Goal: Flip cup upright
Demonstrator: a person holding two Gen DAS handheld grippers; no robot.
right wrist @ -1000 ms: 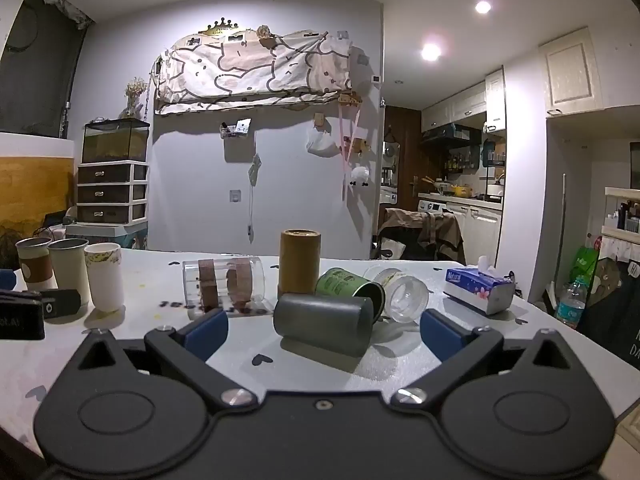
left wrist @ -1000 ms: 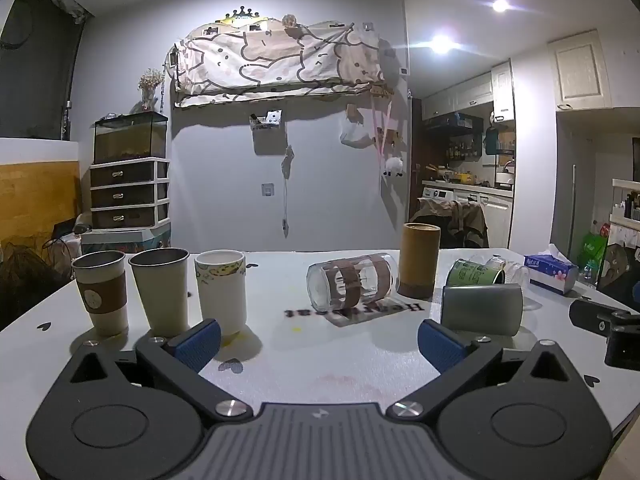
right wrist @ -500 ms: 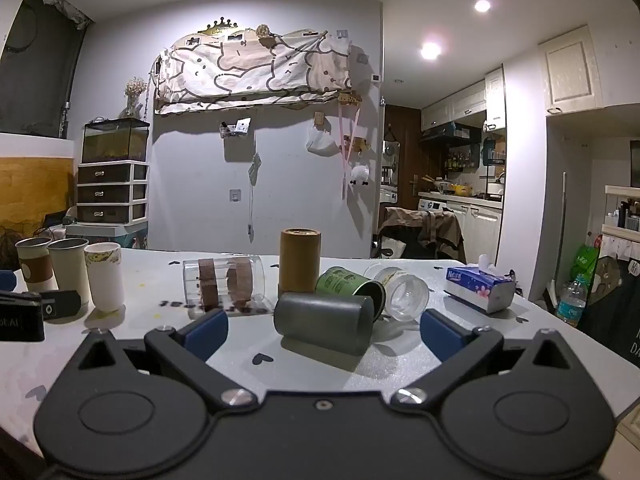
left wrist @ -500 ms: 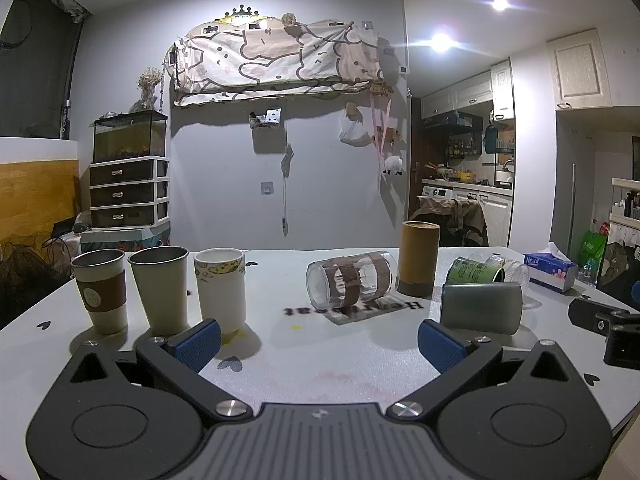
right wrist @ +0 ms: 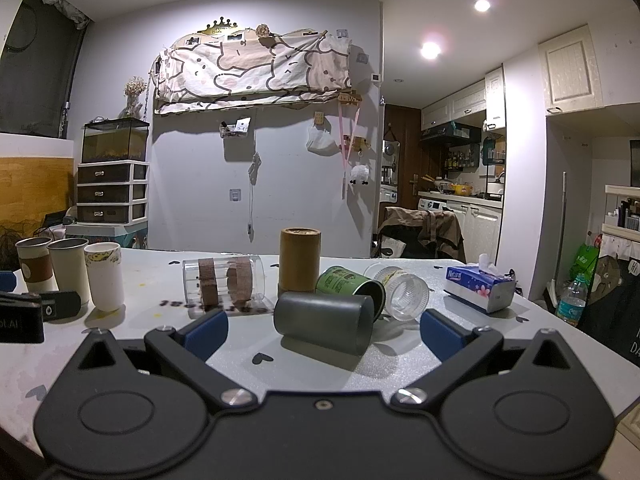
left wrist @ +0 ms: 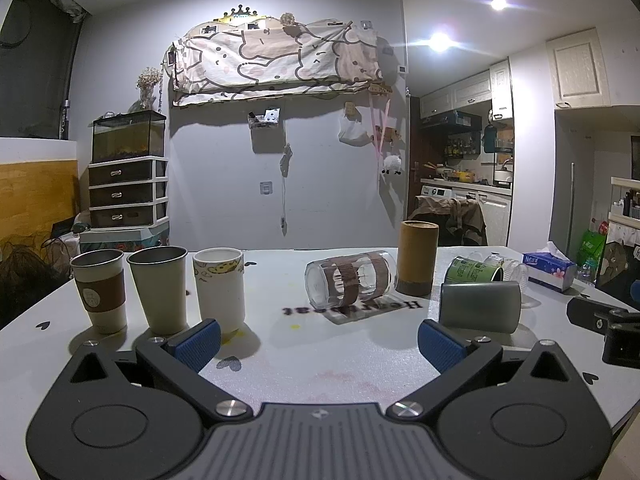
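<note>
Looking along the left gripper (left wrist: pixel 318 338), spread wide and empty: three upright cups left of the brown canister (left wrist: pixel 416 257), the grey cup (left wrist: pixel 479 307) lying right of it. Right gripper (right wrist: pixel 324 330), equally wide, frames that cup (right wrist: pixel 325 322) lying before the canister (right wrist: pixel 299 259), revealing the ribbed glass's (right wrist: pixel 406 291) mouth.

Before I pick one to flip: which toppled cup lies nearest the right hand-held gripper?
The dark grey cup, on its side just ahead of the right hand-held gripper; the green cup and both clear ones lie farther back.

Grey wall (left wrist: pixel 224 184), drawer unit (left wrist: pixel 128 192), ceiling spotlights (left wrist: pixel 440 42).
</note>
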